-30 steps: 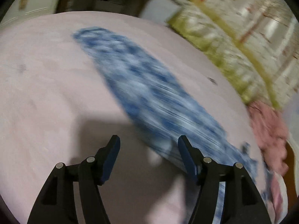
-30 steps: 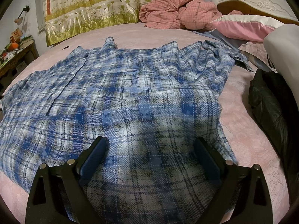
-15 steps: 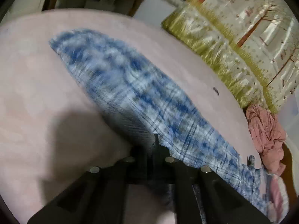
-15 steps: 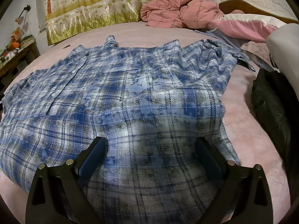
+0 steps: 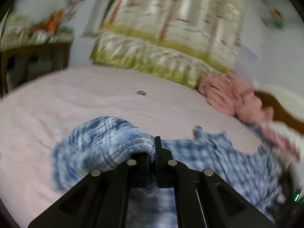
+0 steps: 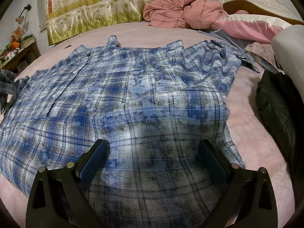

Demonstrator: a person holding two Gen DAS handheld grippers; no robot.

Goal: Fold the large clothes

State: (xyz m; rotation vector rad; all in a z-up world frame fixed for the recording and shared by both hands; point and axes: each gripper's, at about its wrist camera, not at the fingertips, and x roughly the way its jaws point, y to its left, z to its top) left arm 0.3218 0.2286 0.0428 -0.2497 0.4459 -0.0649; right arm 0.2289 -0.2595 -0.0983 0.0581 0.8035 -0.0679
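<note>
Lying spread across the pink bed (image 6: 252,133), the blue plaid shirt (image 6: 123,87) is laid mostly flat, collar toward the far edge near the meadow-print curtain (image 6: 95,11), with one sleeve (image 6: 224,57) rumpled toward the pillows. Left claw (image 5: 152,152): fingers pressed together on a bunched fold of the shirt (image 5: 117,142), which is raised off the bedsheet and drapes down on both sides of the grip; the left wrist view is motion-blurred, so finer fabric detail cannot be read. Right claw (image 6: 152,157): fingers spread wide, positioned just above the near hem area of the shirt, holding nothing; contact between its fingertips and the cloth cannot be confirmed. A crumpled pink checked blanket (image 6: 180,7) sits at the far side of the bed beside a pink pillow (image 6: 250,28) and a white carved headboard (image 6: 266,1). A black garment (image 6: 275,102) lies on the bed to the right of the shirt, apart from it. A cluttered wooden side table (image 6: 22,51) stands beyond the left edge of the bed.
</note>
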